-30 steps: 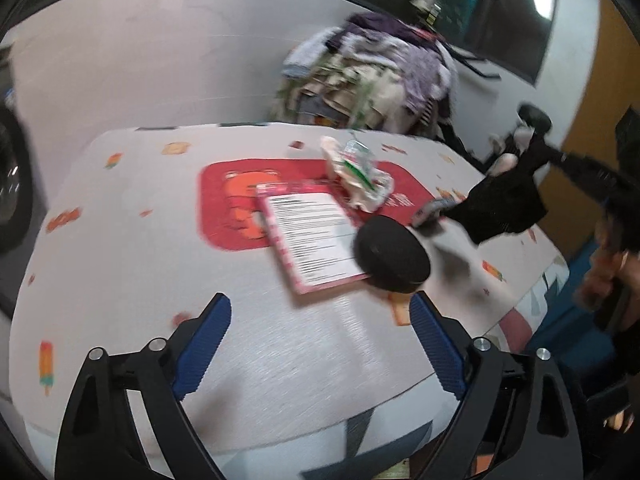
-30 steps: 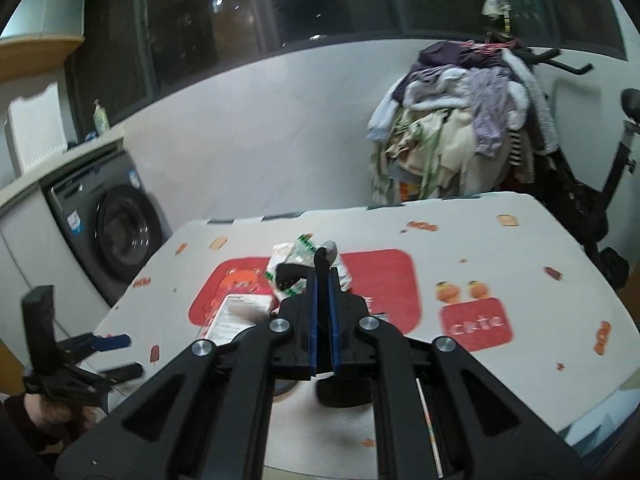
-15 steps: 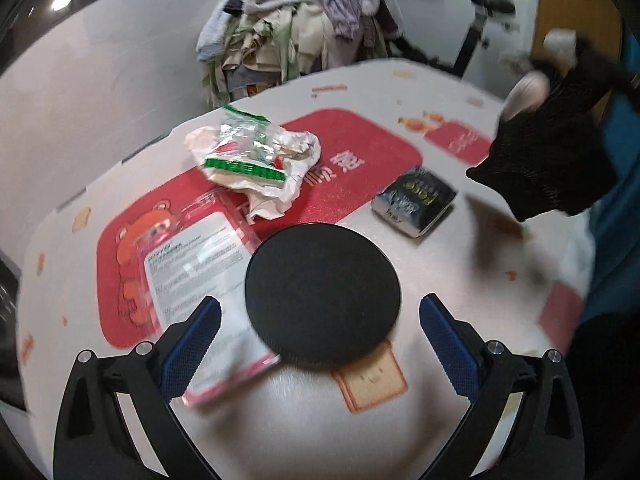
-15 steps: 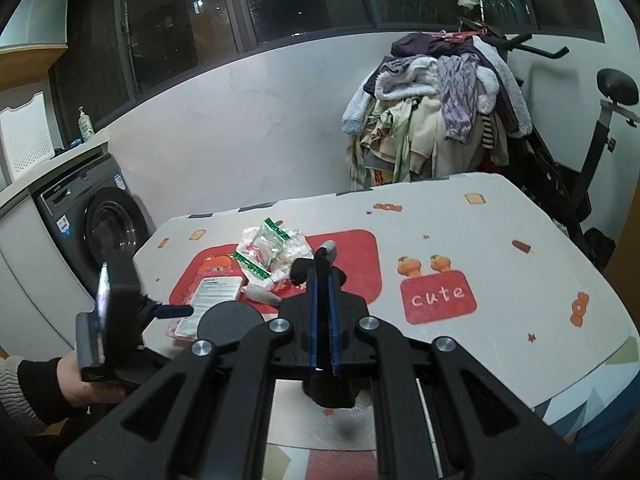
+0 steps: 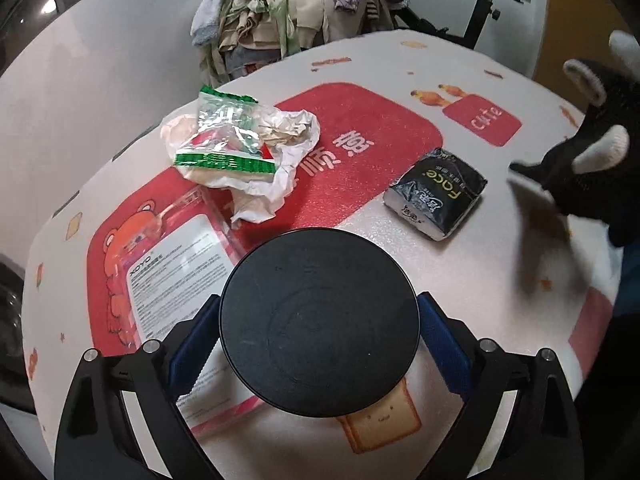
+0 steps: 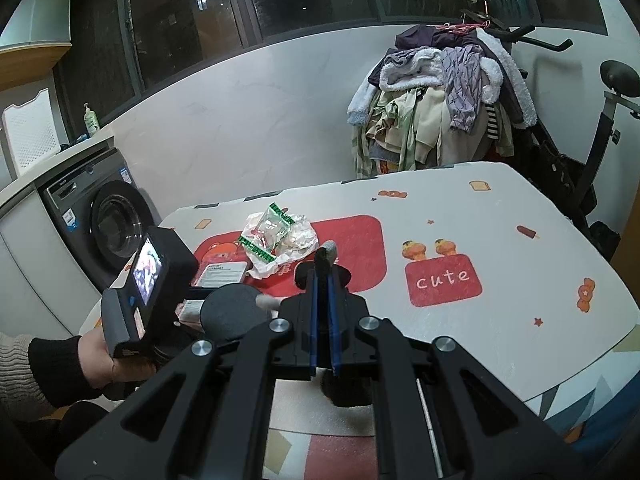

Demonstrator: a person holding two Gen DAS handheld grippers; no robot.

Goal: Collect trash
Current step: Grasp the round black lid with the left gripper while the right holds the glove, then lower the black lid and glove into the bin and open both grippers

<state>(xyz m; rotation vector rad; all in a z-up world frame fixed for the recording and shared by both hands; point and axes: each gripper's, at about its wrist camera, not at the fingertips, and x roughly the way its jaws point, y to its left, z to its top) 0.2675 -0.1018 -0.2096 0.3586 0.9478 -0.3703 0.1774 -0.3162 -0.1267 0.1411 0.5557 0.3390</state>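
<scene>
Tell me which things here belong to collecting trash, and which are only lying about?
Trash job:
- crumpled white-and-green plastic wrapper
- black tissue packet
- pink-edged flat package
- round black lid, between the left gripper fingers

Lying about:
- clothes pile
- washing machine
- exercise bike

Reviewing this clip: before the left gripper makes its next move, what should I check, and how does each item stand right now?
1. Left gripper open: ok.
2. Black round disc centred between its fingers: ok, one finger shows on each side.
3. Fingers touching the disc: cannot tell; its rim hides the gap.
4. Right gripper out of the way: ok. It is shut on a black glove, off to the right of the disc.
5. Trash collected: not ok. The crumpled wrapper, tissue pack and flat pink package lie on the table.
6. Disc clear of the package: not ok, it overlaps one corner.
</scene>
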